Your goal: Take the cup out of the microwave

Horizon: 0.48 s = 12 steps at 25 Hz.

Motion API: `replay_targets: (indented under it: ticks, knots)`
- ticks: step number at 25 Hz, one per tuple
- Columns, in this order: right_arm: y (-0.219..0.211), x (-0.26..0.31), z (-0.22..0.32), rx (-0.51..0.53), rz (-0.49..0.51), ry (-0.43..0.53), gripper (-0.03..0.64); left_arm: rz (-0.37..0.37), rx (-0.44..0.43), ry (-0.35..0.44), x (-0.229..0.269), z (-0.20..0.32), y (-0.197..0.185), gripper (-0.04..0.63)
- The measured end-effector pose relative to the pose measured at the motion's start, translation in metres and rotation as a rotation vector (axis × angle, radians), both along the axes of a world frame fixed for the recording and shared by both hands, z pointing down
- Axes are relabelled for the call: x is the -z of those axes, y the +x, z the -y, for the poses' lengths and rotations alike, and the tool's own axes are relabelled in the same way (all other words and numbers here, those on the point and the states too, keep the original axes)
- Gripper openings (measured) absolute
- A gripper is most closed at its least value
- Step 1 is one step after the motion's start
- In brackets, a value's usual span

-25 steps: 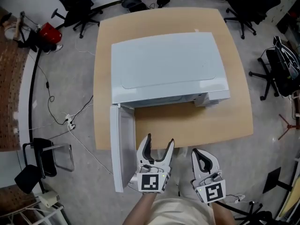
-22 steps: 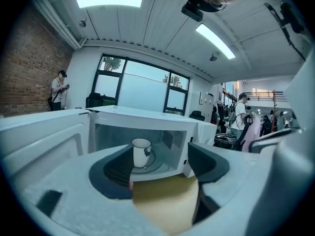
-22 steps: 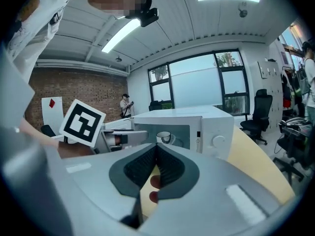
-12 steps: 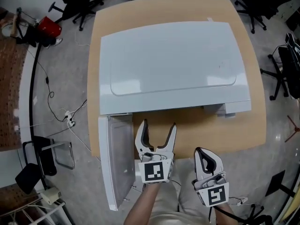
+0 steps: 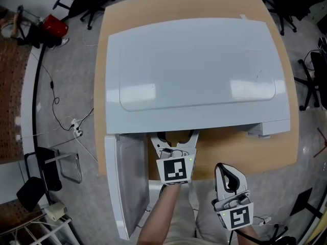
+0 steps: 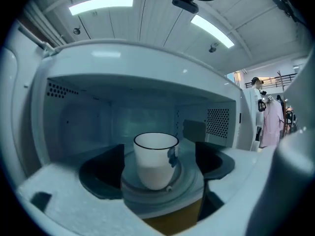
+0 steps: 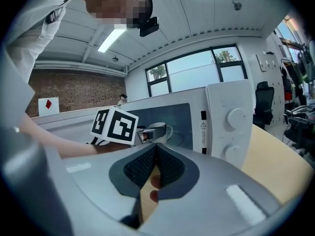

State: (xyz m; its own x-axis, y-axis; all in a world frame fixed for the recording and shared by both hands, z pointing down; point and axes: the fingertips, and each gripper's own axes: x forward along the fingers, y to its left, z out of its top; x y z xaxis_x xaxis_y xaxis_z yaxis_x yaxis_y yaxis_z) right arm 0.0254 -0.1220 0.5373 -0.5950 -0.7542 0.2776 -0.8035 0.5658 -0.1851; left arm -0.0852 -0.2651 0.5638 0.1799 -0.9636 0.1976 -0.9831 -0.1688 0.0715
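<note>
Cup (image 6: 155, 160) between opening left tongs (image 5: 173, 137), gaps either side, untouched

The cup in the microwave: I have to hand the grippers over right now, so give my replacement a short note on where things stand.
Left gripper: jaws opening, reaching into the mouth of the microwave, nothing gripped.
Right gripper: jaws shut, empty, held back off the near edge of the table.
Cup: upright on the turntable inside, in line between the left jaws, untouched.
Done: door is open.
Left: close on the cup and bring it out.
</note>
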Motion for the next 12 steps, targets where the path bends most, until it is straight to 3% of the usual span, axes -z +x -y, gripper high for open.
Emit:
replay_targets:
  ticks: [8, 12]
  knots:
    - [0.002, -0.01, 0.005, -0.003, -0.024, -0.016, 0.008, 0.057, -0.042, 0.043, -0.012, 0.043, 0.001, 0.466]
    - [0.004, -0.015, 0.005, -0.008, -0.034, -0.024, 0.008, 0.09, -0.059, 0.013, -0.02, 0.047, 0.002, 0.39]
